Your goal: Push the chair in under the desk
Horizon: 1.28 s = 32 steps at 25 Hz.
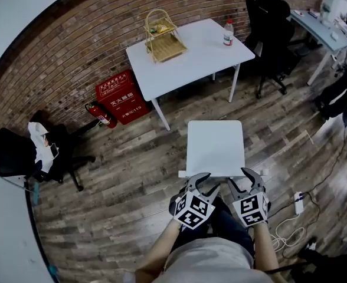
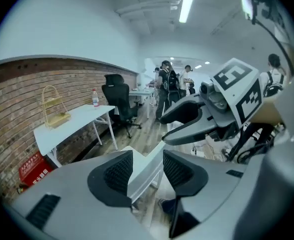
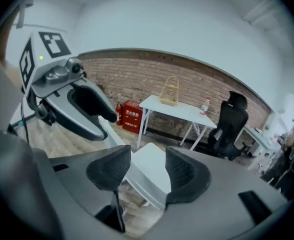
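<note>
Closest in, 2 forearms reach forward and down. The left gripper (image 1: 203, 179) and right gripper (image 1: 250, 175) sit side by side, each straddling the white chair's (image 1: 215, 146) near edge, jaws apart and gripping nothing. That chair stands well apart from the white desk (image 1: 200, 49), so the whole push seems left to do.

Red brick wall (image 1: 73, 52) noted behind a dark wood-plank floor (image 1: 132, 175), with a red cabinet (image 1: 121, 97) and a fire extinguisher (image 1: 102, 114) set at its foot, one black office chair (image 1: 20, 155) placed left, another black chair (image 1: 271, 22) right, and a ceiling strip light (image 2: 186, 4) lit.
</note>
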### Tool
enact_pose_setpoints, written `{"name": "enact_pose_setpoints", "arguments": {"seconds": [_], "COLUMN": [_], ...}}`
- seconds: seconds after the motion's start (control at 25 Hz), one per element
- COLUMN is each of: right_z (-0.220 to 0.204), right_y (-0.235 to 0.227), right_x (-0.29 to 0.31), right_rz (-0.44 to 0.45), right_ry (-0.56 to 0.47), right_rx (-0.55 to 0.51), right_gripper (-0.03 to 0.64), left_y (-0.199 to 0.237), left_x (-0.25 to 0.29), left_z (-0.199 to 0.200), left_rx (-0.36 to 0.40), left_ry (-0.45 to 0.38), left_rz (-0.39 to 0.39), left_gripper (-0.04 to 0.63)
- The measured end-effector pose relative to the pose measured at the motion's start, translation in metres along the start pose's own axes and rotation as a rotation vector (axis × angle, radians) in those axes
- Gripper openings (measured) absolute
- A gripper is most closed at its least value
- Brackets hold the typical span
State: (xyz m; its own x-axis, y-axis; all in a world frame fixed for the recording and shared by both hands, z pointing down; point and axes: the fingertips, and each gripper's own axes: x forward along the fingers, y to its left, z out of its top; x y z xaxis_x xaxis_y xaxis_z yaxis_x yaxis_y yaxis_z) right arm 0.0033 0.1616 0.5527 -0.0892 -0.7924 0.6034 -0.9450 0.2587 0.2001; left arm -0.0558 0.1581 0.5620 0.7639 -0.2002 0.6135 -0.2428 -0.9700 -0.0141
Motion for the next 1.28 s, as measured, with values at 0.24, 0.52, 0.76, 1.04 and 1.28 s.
{"name": "enact_pose_setpoints", "arguments": {"seconds": [0.24, 0.52, 0.76, 1.04, 1.28], "right_z": [-0.009, -0.051, -0.076, -0.083, -0.082], "right_y": [0.015, 0.022, 0.013, 0.011, 0.015], "right_x": [0.025, 0.04, 0.053, 0.062, 0.071], "right_rz": [0.238, 0.414, 0.45, 0.533, 0.544], "right_ry": [0.083, 0.242, 0.322, 0.349, 0.359], "right_rx": [-0.228, -0.482, -0.687, -0.712, -0.714], "right_gripper": [0.261, 0.261, 0.261, 0.261, 0.238], "left_y": [-0.003, -0.005, -0.003, -0.001, -0.007], "left_x": [0.03, 0.06, 0.085, 0.094, 0.103], "left_z": [-0.011, -0.044, -0.051, -0.064, -0.07], "left_rx": [0.263, 0.452, 0.461, 0.45, 0.419], "left_ry": [0.163, 0.419, 0.51, 0.618, 0.615], "left_rz": [-0.068, -0.148, -0.185, -0.258, -0.318], "left_gripper": [0.262, 0.284, 0.284, 0.284, 0.282]}}
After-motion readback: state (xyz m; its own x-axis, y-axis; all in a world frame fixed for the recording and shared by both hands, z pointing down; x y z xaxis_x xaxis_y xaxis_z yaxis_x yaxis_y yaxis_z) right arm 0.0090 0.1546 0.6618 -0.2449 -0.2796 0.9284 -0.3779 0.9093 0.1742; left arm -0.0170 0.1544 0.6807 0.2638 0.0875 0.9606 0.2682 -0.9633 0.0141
